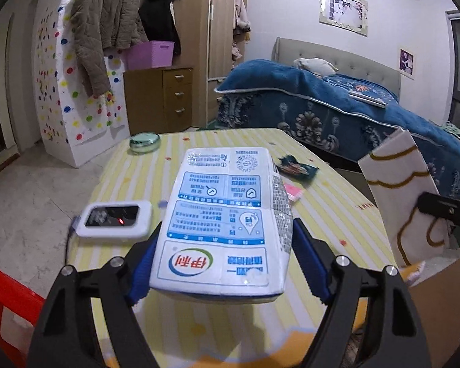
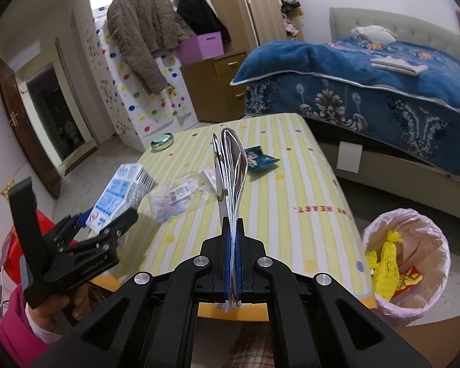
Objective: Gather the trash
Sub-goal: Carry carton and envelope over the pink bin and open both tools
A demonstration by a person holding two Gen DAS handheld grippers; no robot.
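Observation:
My left gripper [image 1: 227,245] is shut on a blue and white milk carton [image 1: 224,214], held above the yellow striped table [image 1: 337,202]. It also shows in the right wrist view [image 2: 107,214] with the carton [image 2: 119,193]. My right gripper [image 2: 232,230] is shut on a folded white paper bag with gold trim [image 2: 230,168], held edge-on above the table; the bag also shows in the left wrist view [image 1: 401,190]. On the table lie a dark teal wrapper [image 2: 260,159], a clear plastic wrapper [image 2: 174,196] and a pink wrapper [image 1: 293,191].
A bin with a pink liner [image 2: 408,263] holding yellow trash stands right of the table. A white device with a cable [image 1: 115,219] and a round green tin [image 1: 144,142] sit on the table. A bed [image 2: 383,86] is behind; a red chair [image 1: 3,300] at left.

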